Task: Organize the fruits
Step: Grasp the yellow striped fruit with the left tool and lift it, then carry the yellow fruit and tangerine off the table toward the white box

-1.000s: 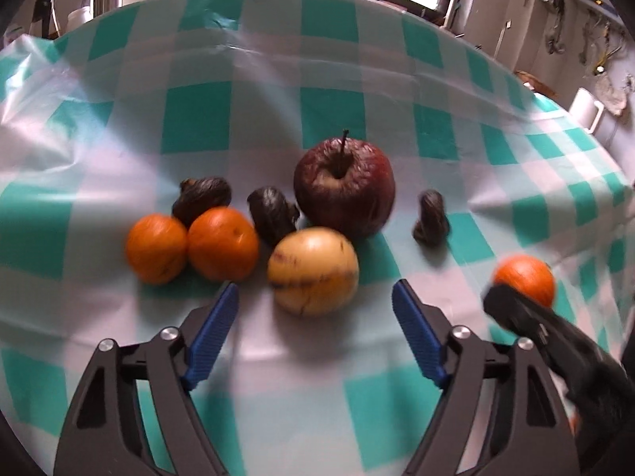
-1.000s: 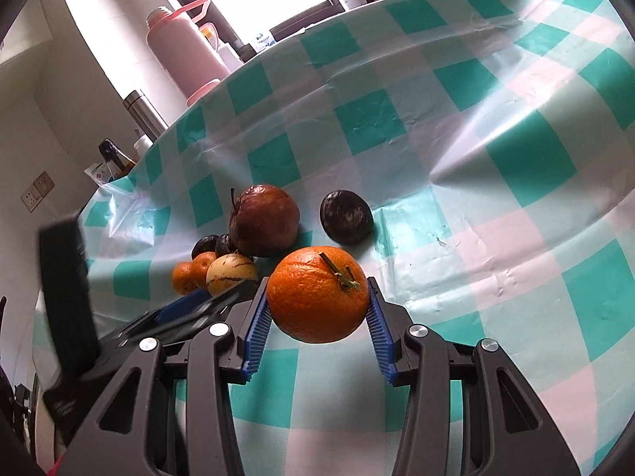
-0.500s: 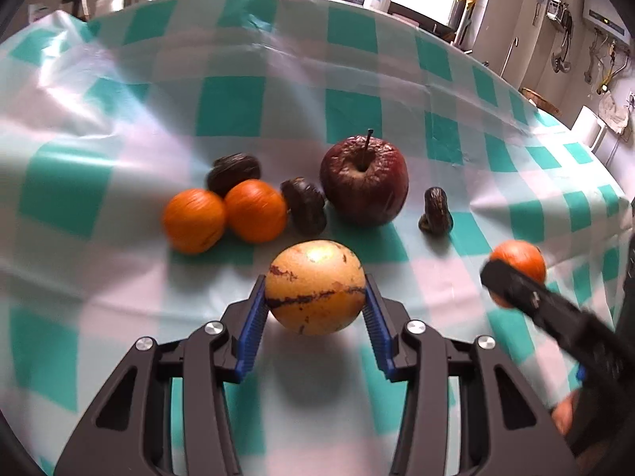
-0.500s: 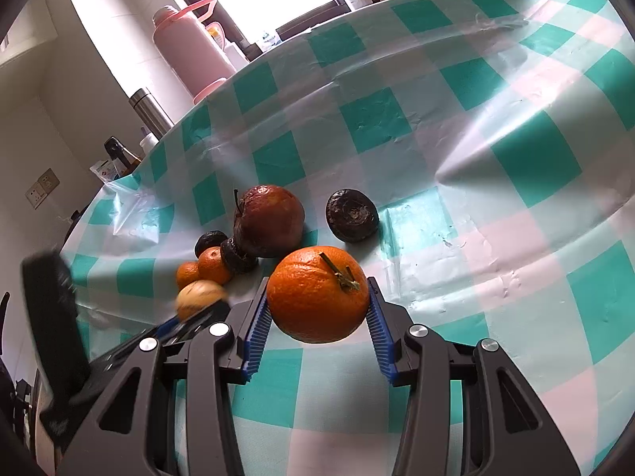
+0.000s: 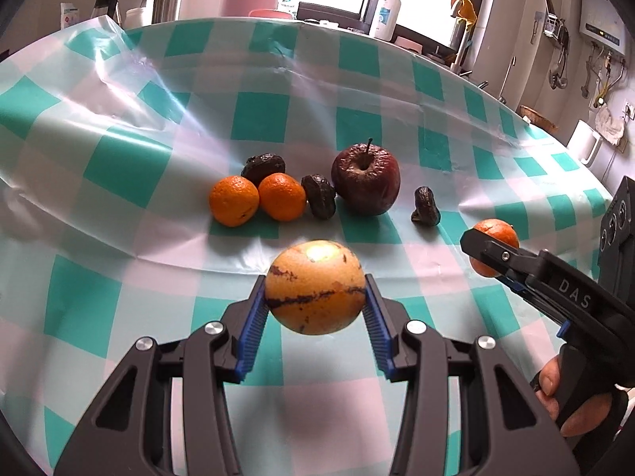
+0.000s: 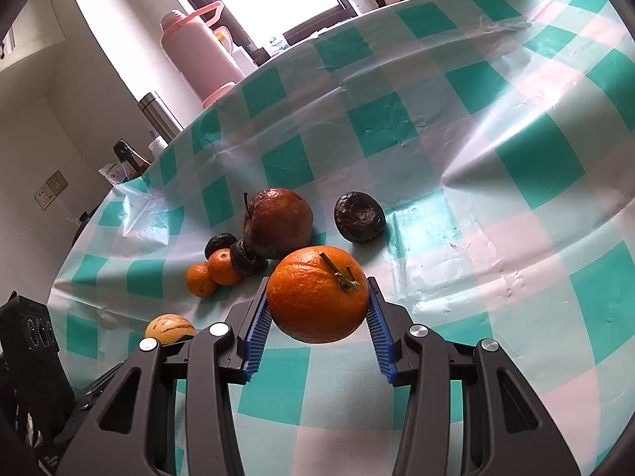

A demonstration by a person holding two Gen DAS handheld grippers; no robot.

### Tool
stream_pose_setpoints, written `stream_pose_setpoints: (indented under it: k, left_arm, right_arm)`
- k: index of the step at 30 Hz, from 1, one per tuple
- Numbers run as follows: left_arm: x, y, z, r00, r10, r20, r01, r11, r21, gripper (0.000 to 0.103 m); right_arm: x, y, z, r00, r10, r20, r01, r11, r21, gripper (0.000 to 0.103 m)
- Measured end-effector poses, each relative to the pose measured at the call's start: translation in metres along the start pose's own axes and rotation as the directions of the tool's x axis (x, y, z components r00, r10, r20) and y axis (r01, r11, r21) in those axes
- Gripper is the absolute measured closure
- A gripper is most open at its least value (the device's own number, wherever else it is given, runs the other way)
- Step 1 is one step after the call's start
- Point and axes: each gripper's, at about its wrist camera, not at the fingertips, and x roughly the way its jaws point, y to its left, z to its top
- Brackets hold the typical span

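My left gripper [image 5: 315,297] is shut on a yellow fruit [image 5: 315,287] with dark streaks, held over the checked cloth near me. Behind it lie two small oranges [image 5: 233,206] [image 5: 282,196], a wrinkled dark red apple [image 5: 366,179] and three shrivelled dark fruits [image 5: 263,167] [image 5: 319,196] [image 5: 425,206]. My right gripper [image 6: 317,301] is shut on a large orange [image 6: 317,293] with a stem. In the left wrist view that gripper [image 5: 492,252] shows at the right with the orange [image 5: 495,234] partly hidden. The yellow fruit [image 6: 170,328] appears low on the left in the right wrist view.
A teal and white checked plastic cloth [image 5: 158,317] covers the table, with raised wrinkles at the left. A pink thermos [image 6: 196,51], a steel flask [image 6: 158,117] and bottles [image 5: 385,12] stand behind the far edge by the window. A person's hand [image 5: 571,400] holds the right gripper's handle.
My left gripper closed on the yellow fruit and drew it back toward me, away from the row of fruit. The right gripper kept still with its orange.
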Motion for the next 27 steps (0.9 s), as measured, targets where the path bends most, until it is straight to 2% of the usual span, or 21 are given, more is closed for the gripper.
stream_pose_setpoints:
  k: [13,18,27]
  left_arm:
    - [-0.011,-0.003,-0.010,1.000,-0.020,0.013,0.020,1.000,0.014,0.056]
    - [-0.023,-0.003,-0.013,0.999,-0.039,0.036,0.039,0.999,0.013,0.056]
    - [-0.057,-0.014,-0.034,0.996,-0.049,0.071,0.047,0.999,0.027,0.056]
  right_arm:
    - [-0.033,-0.001,-0.021,1.000,0.024,0.011,-0.025,0.999,0.039,0.058]
    - [-0.055,0.002,-0.037,0.998,0.067,0.022,-0.067,0.997,0.026,0.058]
    - [-0.090,0.009,-0.065,0.996,0.088,-0.007,-0.088,0.996,-0.001,0.057]
